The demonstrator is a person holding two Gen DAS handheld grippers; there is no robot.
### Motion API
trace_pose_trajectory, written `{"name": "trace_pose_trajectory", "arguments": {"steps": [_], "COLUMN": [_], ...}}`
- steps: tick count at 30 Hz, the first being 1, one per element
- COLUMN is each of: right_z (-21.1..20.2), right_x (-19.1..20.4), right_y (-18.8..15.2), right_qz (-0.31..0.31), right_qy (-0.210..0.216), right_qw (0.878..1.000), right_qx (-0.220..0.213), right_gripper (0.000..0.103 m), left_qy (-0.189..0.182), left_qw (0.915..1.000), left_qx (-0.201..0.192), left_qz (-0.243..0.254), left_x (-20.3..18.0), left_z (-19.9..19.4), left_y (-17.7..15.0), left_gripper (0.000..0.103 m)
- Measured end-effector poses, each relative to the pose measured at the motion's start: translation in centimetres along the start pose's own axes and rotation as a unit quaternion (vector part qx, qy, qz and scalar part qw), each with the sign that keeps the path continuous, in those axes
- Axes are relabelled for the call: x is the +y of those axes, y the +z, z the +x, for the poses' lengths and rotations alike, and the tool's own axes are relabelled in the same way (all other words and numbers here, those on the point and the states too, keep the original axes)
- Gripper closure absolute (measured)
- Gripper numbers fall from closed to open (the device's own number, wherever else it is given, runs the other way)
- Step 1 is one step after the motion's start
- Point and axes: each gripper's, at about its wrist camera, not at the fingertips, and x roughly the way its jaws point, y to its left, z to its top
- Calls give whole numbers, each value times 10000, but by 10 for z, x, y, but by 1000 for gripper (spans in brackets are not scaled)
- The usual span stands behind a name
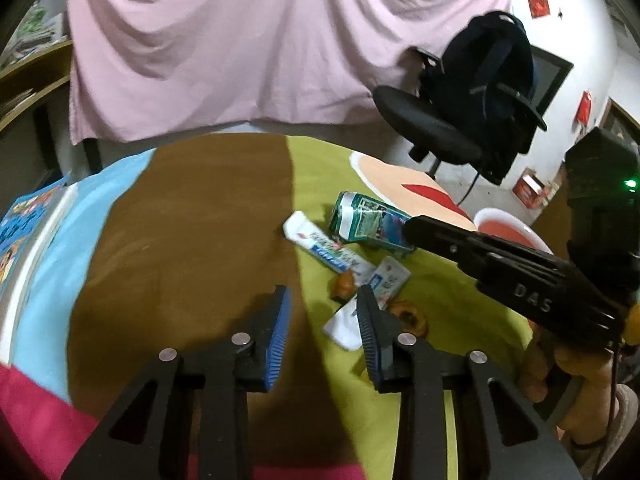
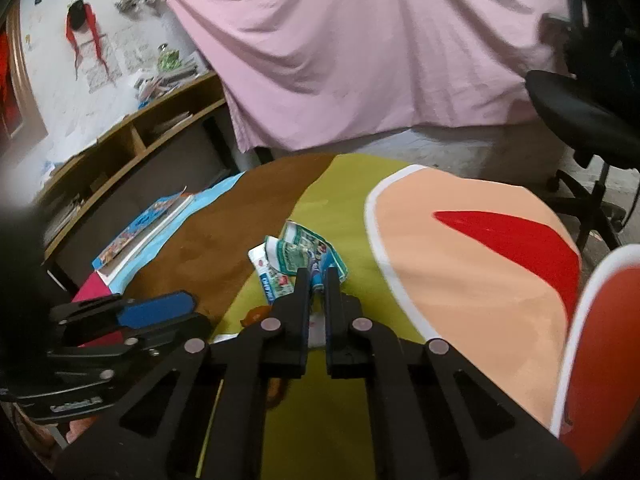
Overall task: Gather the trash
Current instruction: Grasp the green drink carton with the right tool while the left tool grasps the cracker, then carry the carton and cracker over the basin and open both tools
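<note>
— Right wrist view first: the right gripper (image 2: 318, 274) sits at the centre of the frame with its jaws drawn nearly together, clamped on the near edge of the crumpled green carton (image 2: 310, 254), which lies on the green part of the tablecloth (image 2: 340, 200).

— And the other one?

— The left gripper (image 1: 324, 304), low in the left wrist view, stands released; nothing lies between its blue pads (image 1: 280, 320), just brown cloth. Its right finger hangs over the white wrappers (image 1: 386, 280).

— How will that litter handle?

— I'd judge it all light and limp. The carton is already crushed, so it will fold rather than resist; a pinch on a creased edge should hold. The toothpaste tube (image 1: 320, 246) looks glossy and may slide, so take it across the middle. The orange scraps (image 1: 408, 316) seem soft, possibly peel.

— Anything you can't make out?

— The carton's right end hides behind the right gripper in the left wrist view. The red bowl (image 1: 504, 224) is half covered, and print on the wrappers is too blurred to read.
</note>
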Motion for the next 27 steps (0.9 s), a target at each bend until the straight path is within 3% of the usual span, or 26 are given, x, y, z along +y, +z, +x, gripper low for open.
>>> {"name": "trace_pose_trajectory", "arguments": {"steps": [8, 15, 20, 27], "right_z": [-12, -17, -26, -51], "right_x": [-8, -3, -4, 0], "right_y": [-3, -6, -9, -14], "right_qz": [110, -36, -36, -145], "right_qy": [-33, -93, -118, -231], "right_qw": [9999, 9998, 9996, 9967], "right_qx": [-121, -146, -272, -760], "right_gripper": [68, 68, 68, 68], "left_qy": [203, 298, 461, 496], "left_qw": [9981, 9983, 9985, 9960], "left_qx": [502, 445, 109, -729], "left_qz": [308, 228, 272, 117], "left_x": [-18, -18, -22, -31], "left_z": [28, 31, 20, -16], "left_y": [15, 14, 10, 14], "left_gripper": [88, 93, 93, 93]}}
